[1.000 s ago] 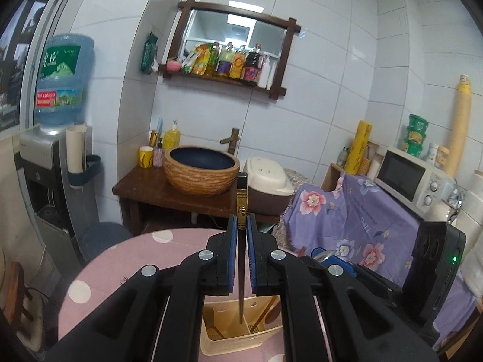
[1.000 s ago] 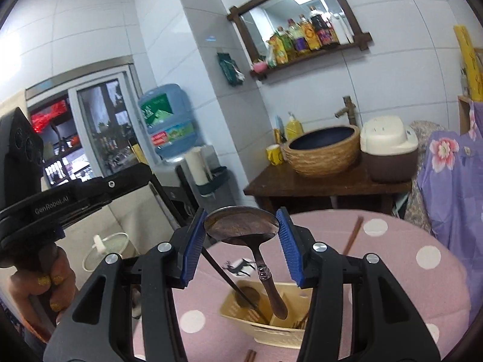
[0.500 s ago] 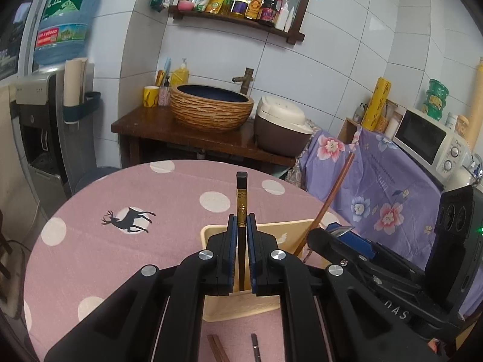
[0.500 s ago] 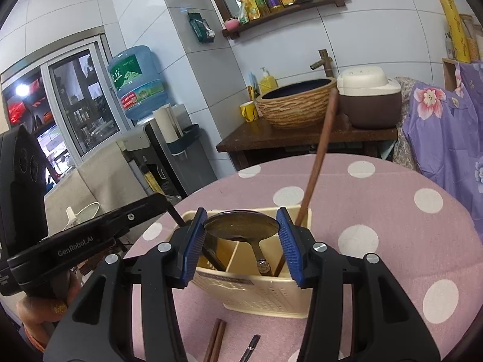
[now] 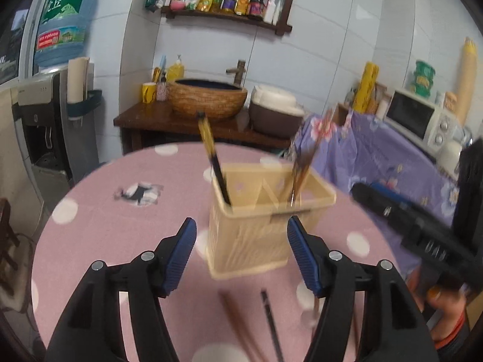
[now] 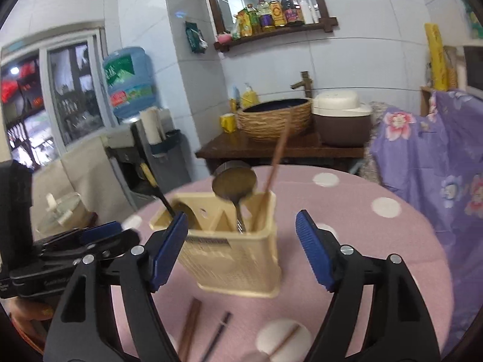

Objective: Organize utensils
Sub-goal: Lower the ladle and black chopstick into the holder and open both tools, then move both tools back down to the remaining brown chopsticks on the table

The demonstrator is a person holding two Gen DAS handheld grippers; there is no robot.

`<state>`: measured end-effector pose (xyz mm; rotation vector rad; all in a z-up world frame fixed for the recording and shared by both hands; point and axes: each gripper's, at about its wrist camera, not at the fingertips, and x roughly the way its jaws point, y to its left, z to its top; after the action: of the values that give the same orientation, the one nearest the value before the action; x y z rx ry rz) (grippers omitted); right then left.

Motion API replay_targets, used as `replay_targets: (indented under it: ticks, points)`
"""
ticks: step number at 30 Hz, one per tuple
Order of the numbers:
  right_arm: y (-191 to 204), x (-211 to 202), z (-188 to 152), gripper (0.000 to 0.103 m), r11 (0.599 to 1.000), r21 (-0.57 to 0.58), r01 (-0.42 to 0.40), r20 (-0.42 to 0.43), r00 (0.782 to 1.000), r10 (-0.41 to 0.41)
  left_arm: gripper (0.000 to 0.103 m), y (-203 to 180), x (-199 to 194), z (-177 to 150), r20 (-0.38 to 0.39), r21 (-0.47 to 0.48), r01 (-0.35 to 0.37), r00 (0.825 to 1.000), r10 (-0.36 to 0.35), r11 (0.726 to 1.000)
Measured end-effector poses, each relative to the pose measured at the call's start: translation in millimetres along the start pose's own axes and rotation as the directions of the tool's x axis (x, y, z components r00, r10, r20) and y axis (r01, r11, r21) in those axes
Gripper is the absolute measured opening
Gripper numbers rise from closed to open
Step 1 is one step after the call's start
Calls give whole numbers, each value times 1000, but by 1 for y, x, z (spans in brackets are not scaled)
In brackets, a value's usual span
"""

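A cream plastic utensil holder stands on the pink polka-dot table. A black chopstick with a gold end leans in its left compartment. A brown chopstick and a metal spoon stand in its right side. My left gripper is open and empty, just in front of the holder. My right gripper is open and empty, also in front of it. Loose chopsticks and another utensil lie on the table near me.
Behind the table are a wooden counter with a woven basin and a rice cooker. A purple floral cloth covers furniture at right, with a microwave. A water dispenser stands at left.
Both grippers have opened and pulled back. The black chopstick left my left gripper and the spoon left my right gripper; both now stand in the holder.
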<state>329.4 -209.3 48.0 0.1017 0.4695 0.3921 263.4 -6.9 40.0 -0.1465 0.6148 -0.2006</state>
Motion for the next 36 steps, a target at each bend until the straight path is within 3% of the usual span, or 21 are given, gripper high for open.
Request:
replay_targets:
  ticks: [5,11,17,20,26,30,36]
  points:
    - [-15,-20,-43,75,984,-9,181,-103,978,-181,62,16,8,-56,-133,-35,-42,990,37,999]
    - [-35,-31,-100,75,962,28,270,-214,942,-258,56,14,18,-108,-261,-60,-32,965,15,998]
    - [-41,-35,-131,75,952,47,303,-272,921,-280,51,-4,21,-129,-285,-7,-76,956,70,997]
    - [-44,-35,-140,75,945,48,322,-288,911,-296,48,-8,23,-133,-298,-6,-69,952,64,998]
    - [-47,-41,-153,79,940,75,332,-303,906,-296,46,-15,26,-138,-295,22,-100,950,102,995]
    - [-48,-42,-157,81,939,79,334,-312,903,-295,42,-21,30,-139,-287,81,-149,944,166,985]
    - [-52,-42,-159,81,934,63,352,-328,891,-314,37,-15,26,-141,-286,92,-153,942,173,984]
